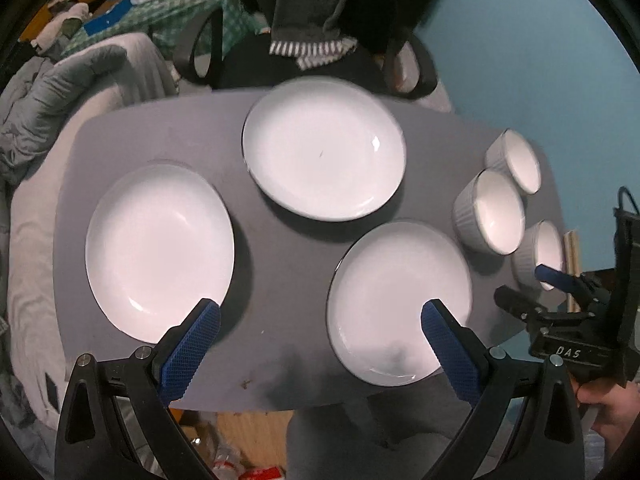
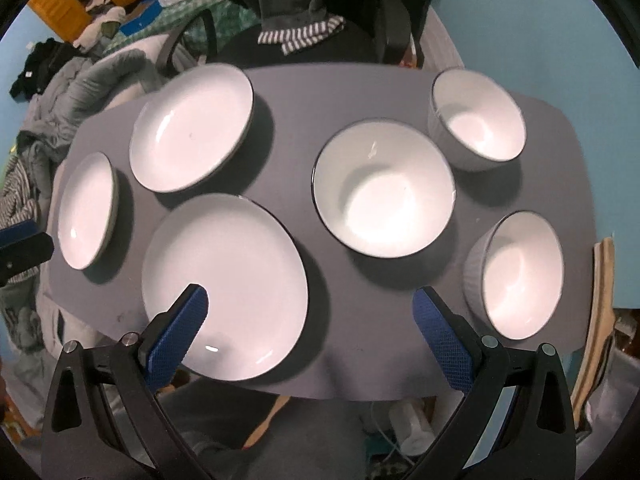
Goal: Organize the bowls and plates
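Three white plates and three white ribbed bowls lie apart on a grey table. In the left wrist view the plates are at left, back middle and near right; the bowls line the right edge. My left gripper is open and empty above the near edge, between the left and near plates. In the right wrist view my right gripper is open and empty above the near plate and the table's front edge, with the middle bowl, far bowl and near bowl beyond. The right gripper also shows in the left wrist view.
An office chair draped with dark clothing stands behind the table. A bed with grey bedding lies to the left. Wooden sticks rest at the table's right edge. A blue wall is at the right.
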Demonstrator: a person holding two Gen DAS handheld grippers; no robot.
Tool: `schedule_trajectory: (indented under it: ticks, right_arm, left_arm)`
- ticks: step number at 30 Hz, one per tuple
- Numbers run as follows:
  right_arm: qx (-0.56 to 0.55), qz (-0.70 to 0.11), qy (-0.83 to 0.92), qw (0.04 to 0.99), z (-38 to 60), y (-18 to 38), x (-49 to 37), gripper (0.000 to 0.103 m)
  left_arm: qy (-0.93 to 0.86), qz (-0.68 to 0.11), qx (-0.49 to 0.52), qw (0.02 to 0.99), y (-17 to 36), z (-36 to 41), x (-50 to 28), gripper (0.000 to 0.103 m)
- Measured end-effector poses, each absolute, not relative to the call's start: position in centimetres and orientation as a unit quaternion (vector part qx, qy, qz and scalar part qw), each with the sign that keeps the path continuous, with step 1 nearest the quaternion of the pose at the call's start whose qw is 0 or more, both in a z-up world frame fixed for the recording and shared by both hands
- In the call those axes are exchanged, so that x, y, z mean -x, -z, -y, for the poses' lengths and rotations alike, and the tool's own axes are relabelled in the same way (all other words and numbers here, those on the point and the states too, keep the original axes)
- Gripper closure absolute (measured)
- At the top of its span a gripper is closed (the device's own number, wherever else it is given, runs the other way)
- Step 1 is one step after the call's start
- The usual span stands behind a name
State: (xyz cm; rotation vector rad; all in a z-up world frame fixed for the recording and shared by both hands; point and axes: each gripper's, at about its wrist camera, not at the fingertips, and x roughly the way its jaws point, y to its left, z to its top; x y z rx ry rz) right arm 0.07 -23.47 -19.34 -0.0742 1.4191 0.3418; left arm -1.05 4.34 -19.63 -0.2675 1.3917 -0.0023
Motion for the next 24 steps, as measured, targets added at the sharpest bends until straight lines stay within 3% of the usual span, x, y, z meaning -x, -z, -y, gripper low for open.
schedule_trajectory:
  ticks: [9, 24]
  right_arm:
    - [0.020, -0.677, -0.153, 0.720, 23.7, 22.6, 0.2, 0.007]
    - [0.006, -0.677, -0.156, 0.719, 24.7, 25.3, 1.3, 0.029]
  left_arm:
    - [0.034, -0.657, 0.136, 0.741, 22.9, -3.6, 0.9, 0.001]
    - [0.043, -0.669, 0.152, 0.727, 27.2, -3.4, 0.8, 0.001]
